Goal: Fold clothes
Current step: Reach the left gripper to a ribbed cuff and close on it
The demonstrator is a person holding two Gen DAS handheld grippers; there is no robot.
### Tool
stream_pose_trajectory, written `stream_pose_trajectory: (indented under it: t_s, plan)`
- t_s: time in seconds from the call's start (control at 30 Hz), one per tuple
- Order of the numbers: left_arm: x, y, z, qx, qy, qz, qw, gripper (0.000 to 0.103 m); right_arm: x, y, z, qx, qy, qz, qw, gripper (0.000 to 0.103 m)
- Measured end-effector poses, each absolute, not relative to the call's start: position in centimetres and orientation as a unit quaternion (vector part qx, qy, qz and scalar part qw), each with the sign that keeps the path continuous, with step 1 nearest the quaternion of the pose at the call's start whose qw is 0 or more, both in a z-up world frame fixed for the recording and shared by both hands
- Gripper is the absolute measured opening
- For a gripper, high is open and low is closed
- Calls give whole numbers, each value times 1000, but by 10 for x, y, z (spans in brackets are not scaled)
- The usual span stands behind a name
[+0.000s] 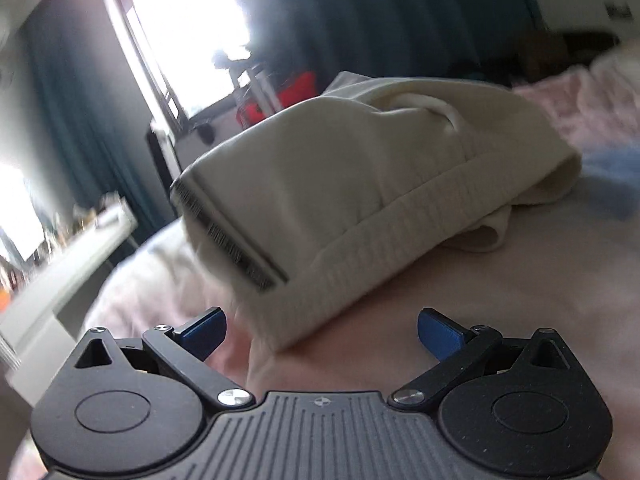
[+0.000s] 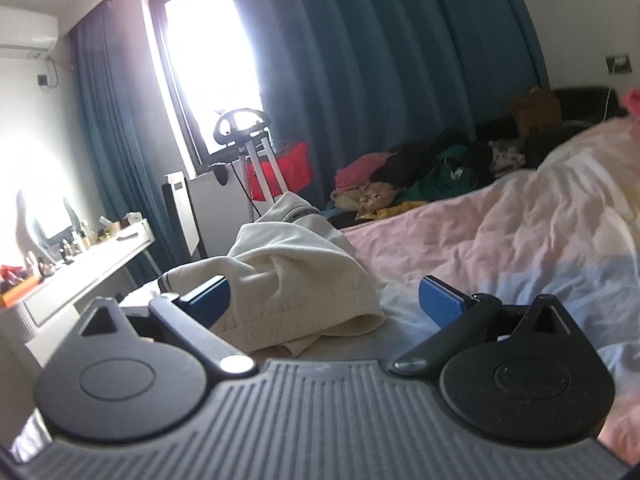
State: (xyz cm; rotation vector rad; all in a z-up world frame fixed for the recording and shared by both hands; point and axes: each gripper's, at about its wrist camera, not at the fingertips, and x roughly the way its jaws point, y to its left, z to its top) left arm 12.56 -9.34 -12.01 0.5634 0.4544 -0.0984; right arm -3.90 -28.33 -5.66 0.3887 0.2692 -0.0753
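Observation:
A cream sweatshirt (image 1: 332,176) with a ribbed hem and a dark striped cuff lies bunched on the pink bedsheet (image 1: 500,312). My left gripper (image 1: 322,334) is open just short of its hem, with nothing between the blue fingertips (image 1: 202,334). In the right wrist view the same cream garment (image 2: 296,284) is crumpled in front of my right gripper (image 2: 324,304), which is open; its left blue fingertip (image 2: 208,302) sits against the fabric's edge and the right fingertip stands over bare sheet.
A pile of mixed clothes (image 2: 420,184) lies at the far side of the bed. A white dresser (image 2: 80,276) with small bottles stands left. Teal curtains (image 2: 400,60), a bright window and a stand with a red item (image 2: 288,168) are behind.

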Motion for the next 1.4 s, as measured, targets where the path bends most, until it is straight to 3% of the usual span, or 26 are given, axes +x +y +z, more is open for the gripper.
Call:
stream_pose_trajectory:
  t_s: [0.13,0.27,0.33,0.5,0.57,0.63,0.7,0.73,0.8,0.83,0.93,1.1,1.17,1.2,1.23,1.3,1.4]
  plan:
    - [152,-110,-137,360,212,-18,909,103,-31,-295,-65,216,142,-30,966,103]
    - [160,-108,-135,418,110,44,901,103,-21,-290,-76,178,140,-31,974,103]
    - [152,-98,-117,391,43,84,916,101,-17,-286,-81,147,141,-49,978,103]
    - [145,-72,-67,274,-23,137,952,100,-17,-286,-81,148,116,-56,980,103]
    - [156,-68,-66,268,-3,127,955,86,-17,-283,-81,136,100,-61,984,103]
    - [166,-65,-65,262,18,115,958,59,-14,-279,-84,130,100,-50,985,103]
    - [170,-63,-62,249,29,106,962,55,-14,-276,-87,128,100,-40,986,103]
    - [168,-61,-54,236,28,104,966,36,-15,-275,-89,126,98,-37,986,103]
    - [161,-55,-34,211,20,100,972,13,-15,-273,-90,126,97,-32,987,103]
    - [156,-50,-25,201,18,98,974,10,-15,-272,-90,125,96,-31,987,103]
    - [119,-38,-17,195,44,72,977,12,-13,-266,-90,120,101,-31,987,103]
    - [68,-4,-52,198,105,12,974,26,-13,-260,-92,116,105,-16,988,103]
    - [45,6,-74,209,117,-12,971,38,-15,-260,-94,121,111,-1,986,102]
    - [39,7,-84,220,119,-25,968,55,-16,-260,-94,130,118,4,984,102]
    - [35,8,-94,233,121,-38,964,64,-16,-260,-94,138,125,8,982,102]
    - [28,8,-113,267,122,-56,954,68,-18,-256,-92,142,130,9,981,102]
    - [38,-3,-141,325,125,-28,937,84,-19,-249,-91,127,138,11,982,102]
